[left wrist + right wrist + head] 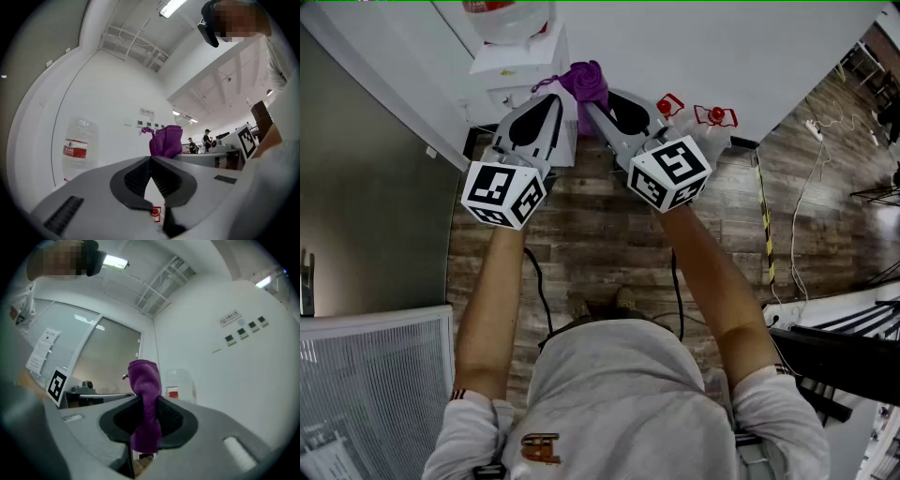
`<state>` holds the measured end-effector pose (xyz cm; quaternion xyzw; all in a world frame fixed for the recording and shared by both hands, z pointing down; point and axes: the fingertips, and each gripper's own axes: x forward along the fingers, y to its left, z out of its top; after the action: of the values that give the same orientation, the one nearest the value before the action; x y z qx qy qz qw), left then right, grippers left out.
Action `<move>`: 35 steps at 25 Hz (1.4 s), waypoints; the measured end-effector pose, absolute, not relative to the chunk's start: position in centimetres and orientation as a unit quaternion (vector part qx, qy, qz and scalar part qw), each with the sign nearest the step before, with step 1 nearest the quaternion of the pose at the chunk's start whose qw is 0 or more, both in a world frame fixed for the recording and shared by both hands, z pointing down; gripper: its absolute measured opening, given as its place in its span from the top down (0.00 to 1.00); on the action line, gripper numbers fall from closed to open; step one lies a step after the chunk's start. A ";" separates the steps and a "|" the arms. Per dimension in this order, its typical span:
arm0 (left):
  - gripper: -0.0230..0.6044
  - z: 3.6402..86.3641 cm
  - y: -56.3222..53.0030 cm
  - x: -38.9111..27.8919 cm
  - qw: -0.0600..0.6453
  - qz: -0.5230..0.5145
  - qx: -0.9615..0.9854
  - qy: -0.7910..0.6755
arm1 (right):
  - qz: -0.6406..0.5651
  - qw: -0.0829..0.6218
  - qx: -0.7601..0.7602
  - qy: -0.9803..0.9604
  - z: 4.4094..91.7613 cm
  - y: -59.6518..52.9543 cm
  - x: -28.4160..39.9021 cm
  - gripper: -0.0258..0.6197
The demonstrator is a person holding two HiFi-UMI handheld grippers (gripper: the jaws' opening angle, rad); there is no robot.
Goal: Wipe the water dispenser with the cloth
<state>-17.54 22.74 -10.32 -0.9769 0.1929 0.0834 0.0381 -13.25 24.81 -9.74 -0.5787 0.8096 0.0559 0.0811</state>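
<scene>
Head view: the water dispenser (pixel 521 66) stands by the white wall at about 11 o'clock. The purple cloth (pixel 587 82) is close beside it, at 12 o'clock from the right gripper (pixel 592 111).

Left gripper view: the left gripper (pixel 151 160) has its fingers shut with nothing in them. The cloth shows at 1 o'clock.

Right gripper view: the fingers pinch the cloth tight.

I think wiping is about to start. Next, the cloth must press flat on the dispenser and rub.
</scene>
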 end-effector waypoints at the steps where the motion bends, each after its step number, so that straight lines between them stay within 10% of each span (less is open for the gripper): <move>1: 0.97 -10.5 22.8 -17.5 0.039 0.084 -0.977 0.193 | 0.057 0.081 -0.578 0.810 -9.8 24.9 -13.3 0.82; 35: 0.97 -6.4 16.8 -11.8 0.029 0.076 -0.963 0.256 | 0.024 0.078 -0.527 0.846 -5.1 19.6 -5.2 0.82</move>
<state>-11.81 16.75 -6.42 -0.9633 0.2558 0.0760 0.0292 -5.22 19.59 -5.06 -0.5272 0.8458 0.0240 0.0779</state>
